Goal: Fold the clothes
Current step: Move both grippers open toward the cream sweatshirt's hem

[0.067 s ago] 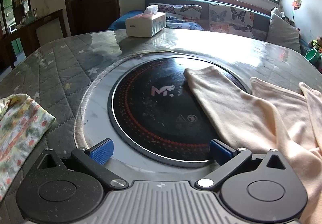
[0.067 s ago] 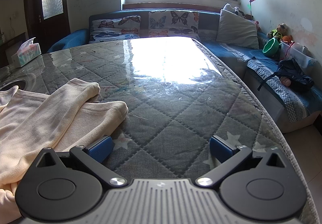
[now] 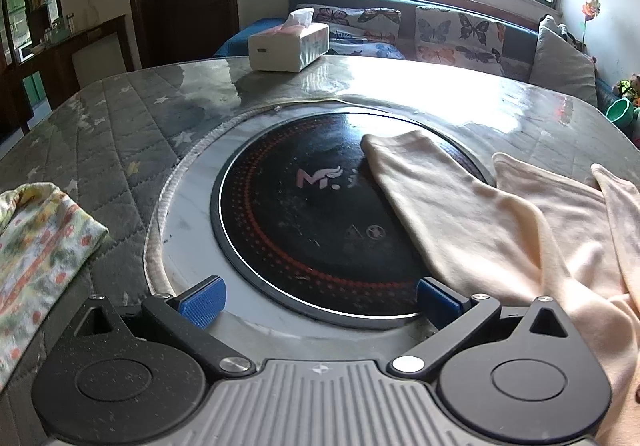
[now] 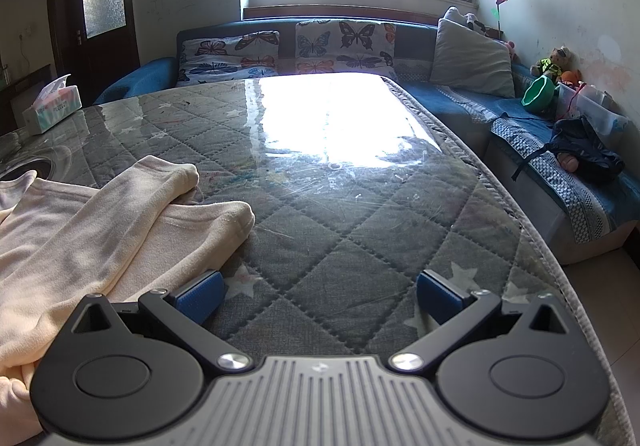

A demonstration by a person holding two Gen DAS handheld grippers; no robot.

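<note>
A cream garment [image 3: 500, 230] lies spread on the table, one sleeve reaching over the black round hob [image 3: 304, 217]. My left gripper [image 3: 320, 302] hangs open above the hob's near rim, its right pad just beside the garment's edge, nothing between the jaws. In the right wrist view the same cream garment [image 4: 100, 230] lies at the left, two sleeve ends pointing to the table's middle. My right gripper [image 4: 320, 298] stands open over the bare quilted cover, its left pad close to the cloth's hem. A flowered cloth [image 3: 36, 246] lies at the far left.
The table [image 4: 360, 213] has a grey quilted cover under a clear sheet. A tissue box [image 3: 288, 45] stands at its far side. A blue sofa [image 4: 460, 101] with butterfly cushions runs behind and along the right, where the table edge [image 4: 552, 254] drops to the floor.
</note>
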